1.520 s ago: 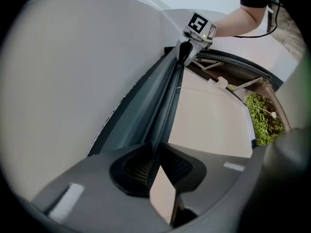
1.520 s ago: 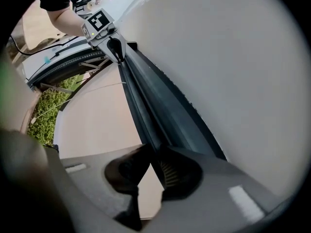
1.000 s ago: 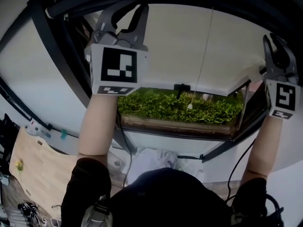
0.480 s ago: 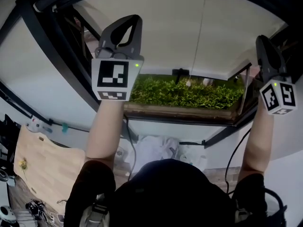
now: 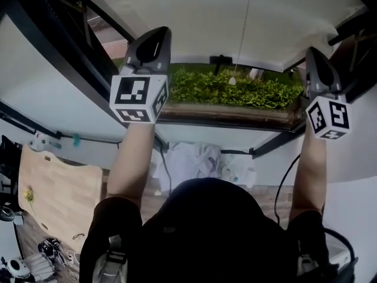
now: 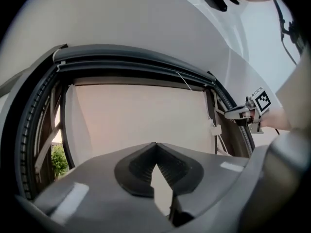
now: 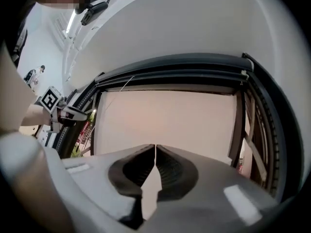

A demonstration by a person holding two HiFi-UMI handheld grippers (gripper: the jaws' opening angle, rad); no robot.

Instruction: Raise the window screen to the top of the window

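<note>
The cream window screen [image 5: 224, 16] fills most of the dark window frame [image 5: 70, 46]; its lower edge carries a small black handle [image 5: 221, 59], and a thin cord [image 5: 244, 22] hangs in front of it. My left gripper [image 5: 151, 39] is held up at the screen's lower left, shut and empty. At the lower right, my right gripper [image 5: 314, 56] has just been closing with nothing between its jaws, and is shut. The left gripper view shows shut tips [image 6: 155, 143] before the screen [image 6: 141, 115]. The right gripper view shows the same [image 7: 155, 146], apart from the screen [image 7: 170, 120].
A green hedge [image 5: 235, 90] shows through the open strip under the screen. White cloth [image 5: 188, 161] lies below the sill. A wooden board [image 5: 53, 193] lies on the floor at left. White wall flanks the frame on both sides.
Both grippers have come down from high on the screen to its lower edge, rolled at the wrist, and their open jaws have shut.
</note>
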